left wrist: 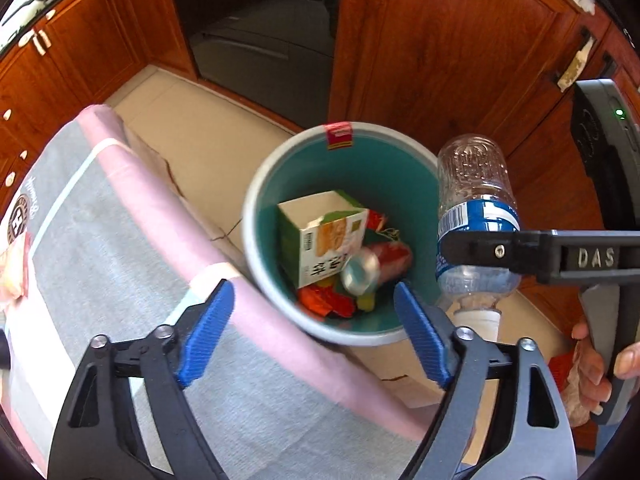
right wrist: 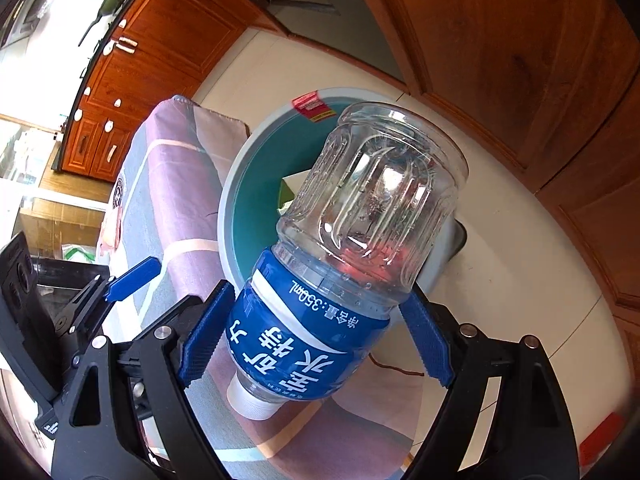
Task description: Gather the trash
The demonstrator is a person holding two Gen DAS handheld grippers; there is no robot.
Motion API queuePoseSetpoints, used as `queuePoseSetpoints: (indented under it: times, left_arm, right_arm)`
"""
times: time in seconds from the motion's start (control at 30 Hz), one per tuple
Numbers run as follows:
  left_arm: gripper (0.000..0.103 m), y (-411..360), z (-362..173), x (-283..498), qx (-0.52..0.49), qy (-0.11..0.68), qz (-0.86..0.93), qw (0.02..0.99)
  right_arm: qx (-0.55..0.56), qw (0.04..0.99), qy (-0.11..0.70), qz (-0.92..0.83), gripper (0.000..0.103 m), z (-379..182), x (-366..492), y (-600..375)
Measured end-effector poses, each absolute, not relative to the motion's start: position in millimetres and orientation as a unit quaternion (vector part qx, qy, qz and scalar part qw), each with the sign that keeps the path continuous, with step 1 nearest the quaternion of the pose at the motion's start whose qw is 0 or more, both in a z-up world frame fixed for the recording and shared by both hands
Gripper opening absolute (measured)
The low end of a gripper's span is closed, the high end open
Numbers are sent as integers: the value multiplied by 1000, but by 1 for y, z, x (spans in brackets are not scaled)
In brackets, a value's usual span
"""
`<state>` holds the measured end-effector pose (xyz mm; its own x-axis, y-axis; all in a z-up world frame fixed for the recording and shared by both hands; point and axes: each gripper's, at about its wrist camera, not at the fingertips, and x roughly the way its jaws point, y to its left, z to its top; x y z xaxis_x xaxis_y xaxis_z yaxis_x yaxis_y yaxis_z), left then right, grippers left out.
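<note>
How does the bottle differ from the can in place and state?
The bottle is outside the bin, held cap-down by the right hand-held gripper; the can lies free inside it. The bottle is clear plastic with a blue label; the can is red with a silver end. Both are drink containers.

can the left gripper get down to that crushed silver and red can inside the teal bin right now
Probably yes. The left gripper is open and empty, above the round teal bin, whose mouth has no lid. The crushed silver and red can lies on top of the trash. The clear plastic bottle hangs beside the rim, not over the can.
</note>
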<state>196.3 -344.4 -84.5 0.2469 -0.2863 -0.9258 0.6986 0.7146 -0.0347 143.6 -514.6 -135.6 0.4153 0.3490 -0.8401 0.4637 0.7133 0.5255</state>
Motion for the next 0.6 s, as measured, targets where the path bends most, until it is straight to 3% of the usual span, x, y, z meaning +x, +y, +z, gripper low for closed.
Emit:
queuePoseSetpoints:
  times: [0.2, 0.6]
  left_arm:
    - [97, -325, -78, 198, 187, 516, -313, 775]
    - [97, -283, -51, 180, 148, 510, -289, 796]
  right_arm:
    - [407, 733, 543, -46, 85, -142, 140, -516]
    - [395, 743, 535, -77, 85, -118, 109, -510]
